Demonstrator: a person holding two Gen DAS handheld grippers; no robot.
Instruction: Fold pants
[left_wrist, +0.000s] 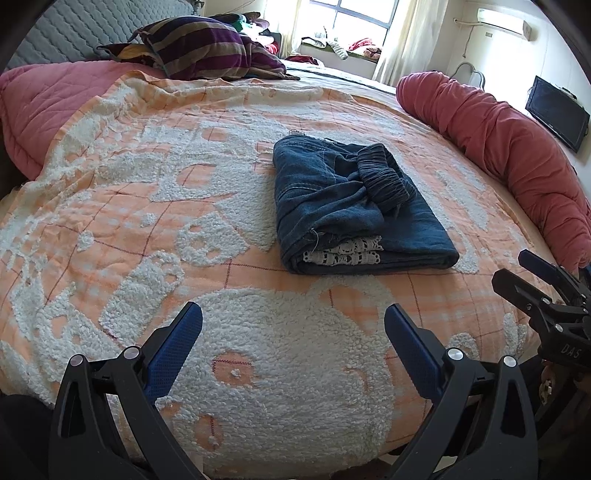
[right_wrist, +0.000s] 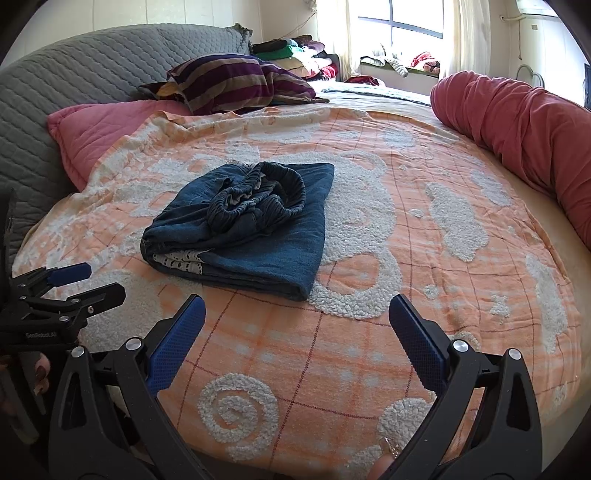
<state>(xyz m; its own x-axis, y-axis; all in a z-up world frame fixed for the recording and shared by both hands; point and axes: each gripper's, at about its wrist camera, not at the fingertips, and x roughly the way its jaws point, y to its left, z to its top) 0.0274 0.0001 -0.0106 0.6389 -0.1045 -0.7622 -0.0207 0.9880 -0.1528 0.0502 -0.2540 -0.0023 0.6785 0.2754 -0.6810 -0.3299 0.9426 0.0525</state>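
Observation:
Dark blue denim pants (left_wrist: 347, 206) lie folded in a compact stack on the orange and white bedspread (left_wrist: 147, 221), elastic waistband on top and white lace trim showing at the near edge. They also show in the right wrist view (right_wrist: 251, 229). My left gripper (left_wrist: 293, 325) is open and empty, held back near the bed's front edge. My right gripper (right_wrist: 297, 314) is open and empty, also short of the pants. The right gripper shows at the far right of the left wrist view (left_wrist: 532, 280), and the left gripper at the left of the right wrist view (right_wrist: 85, 284).
A rolled red quilt (right_wrist: 517, 122) lies along the bed's right side. A striped pillow (right_wrist: 229, 81) and a pink pillow (right_wrist: 99, 129) sit at the back by the grey headboard (right_wrist: 74, 74). A window and piled clothes are beyond.

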